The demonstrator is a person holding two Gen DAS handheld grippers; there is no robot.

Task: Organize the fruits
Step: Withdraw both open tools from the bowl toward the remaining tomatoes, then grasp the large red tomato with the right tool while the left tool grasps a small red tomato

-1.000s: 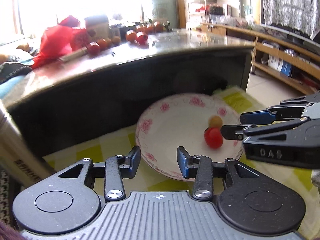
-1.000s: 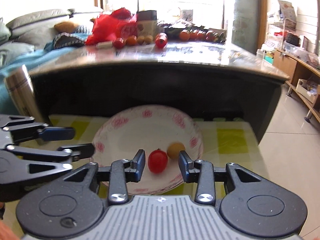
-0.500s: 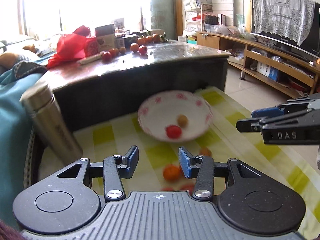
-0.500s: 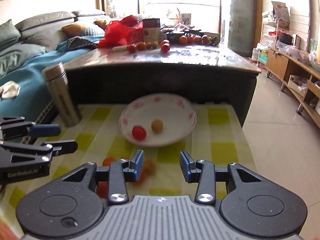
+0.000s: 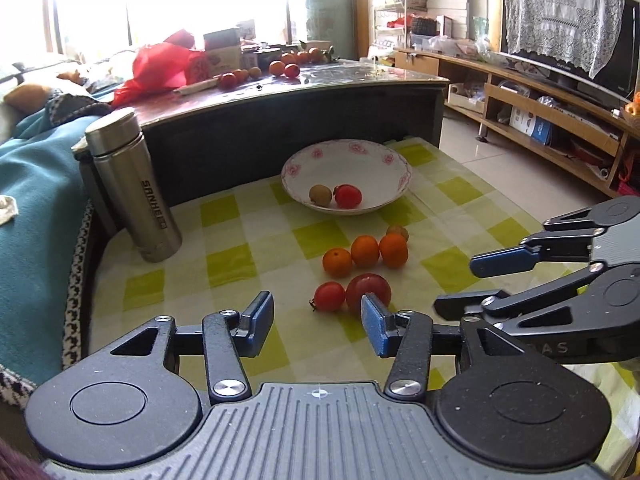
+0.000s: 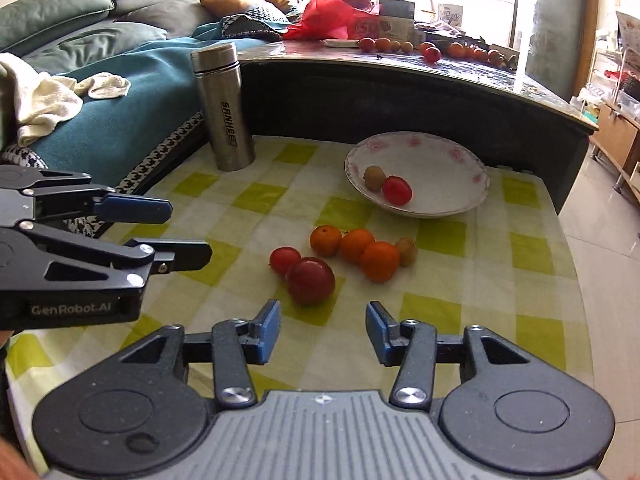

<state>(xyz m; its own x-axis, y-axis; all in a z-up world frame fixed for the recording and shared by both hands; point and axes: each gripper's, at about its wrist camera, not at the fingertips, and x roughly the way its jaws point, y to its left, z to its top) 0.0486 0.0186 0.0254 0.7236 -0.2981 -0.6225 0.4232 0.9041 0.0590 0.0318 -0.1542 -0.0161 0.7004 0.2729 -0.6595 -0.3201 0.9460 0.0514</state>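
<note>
A white flowered bowl (image 5: 394, 196) (image 6: 460, 184) sits at the far end of the checked cloth, holding a small brown fruit (image 5: 320, 195) (image 6: 374, 178) and a red tomato (image 5: 348, 196) (image 6: 397, 190). Nearer, loose on the cloth, lie three oranges (image 5: 365, 251) (image 6: 357, 246), another brown fruit (image 5: 397, 232) (image 6: 406, 251), a small red tomato (image 5: 329, 296) (image 6: 284, 260) and a larger dark red fruit (image 5: 367, 289) (image 6: 310, 280). My left gripper (image 5: 317, 330) (image 6: 176, 232) is open and empty just short of the red fruits. My right gripper (image 6: 323, 332) (image 5: 468, 284) is open and empty too.
A steel flask (image 5: 132, 184) (image 6: 224, 108) stands upright at the cloth's far left corner. Behind the bowl rises a dark coffee table (image 5: 304, 96) with more fruit and a red bag. A teal-covered sofa (image 6: 104, 92) lies left; tiled floor and a TV stand (image 5: 552, 120) lie right.
Both grippers have pulled back from the bowl toward the near end of the cloth. The loose fruit, first hidden, now lies in full view ahead of the fingers. Both stayed open.
</note>
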